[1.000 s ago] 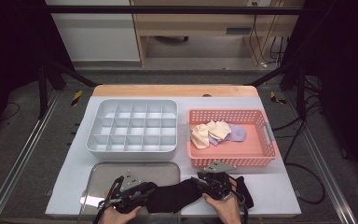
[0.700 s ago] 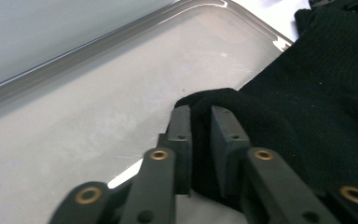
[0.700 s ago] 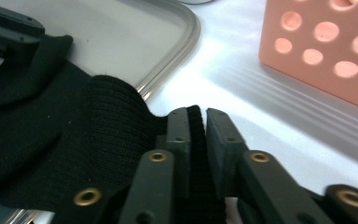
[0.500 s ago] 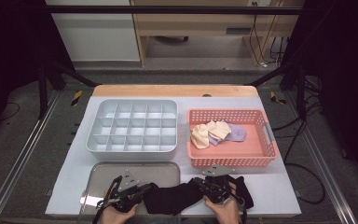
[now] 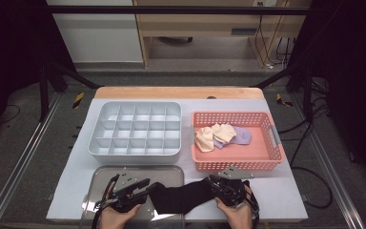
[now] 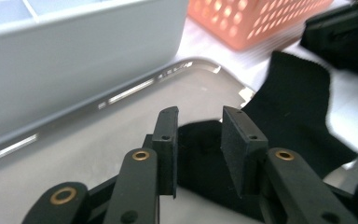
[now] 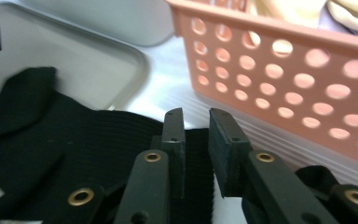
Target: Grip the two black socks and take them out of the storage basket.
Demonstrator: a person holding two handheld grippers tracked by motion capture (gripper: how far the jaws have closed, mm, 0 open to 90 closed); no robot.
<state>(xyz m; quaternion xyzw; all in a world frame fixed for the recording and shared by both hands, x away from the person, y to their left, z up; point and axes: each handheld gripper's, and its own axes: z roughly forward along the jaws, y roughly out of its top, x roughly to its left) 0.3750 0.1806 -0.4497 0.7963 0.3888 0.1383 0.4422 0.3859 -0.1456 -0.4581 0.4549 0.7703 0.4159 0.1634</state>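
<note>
A black sock [image 5: 181, 196] lies flat at the table's front edge, one end on the metal tray [image 5: 138, 169]. My left gripper [image 5: 147, 185] sits over the tray end of the sock. Its jaws [image 6: 199, 122] have just been opening and stand apart, with the sock [image 6: 298, 107] under them and the pads not pressing on it. My right gripper [image 5: 212, 183] is at the other end. Its jaws [image 7: 196, 122] have also just been opening, leaving a narrow gap over the ribbed cuff [image 7: 74, 135], which lies beneath and not pinched.
A grey divided box [image 5: 136, 129] stands behind the tray. To its right, close behind my right gripper, is a pink perforated basket [image 5: 238, 160] holding cream and lilac socks [image 5: 214, 136]. White table surface [image 5: 281, 195] lies right of the hands.
Both hands stay at the front edge with the black sock between them. The right gripper has edged slightly, and the sock looks a little flatter.
</note>
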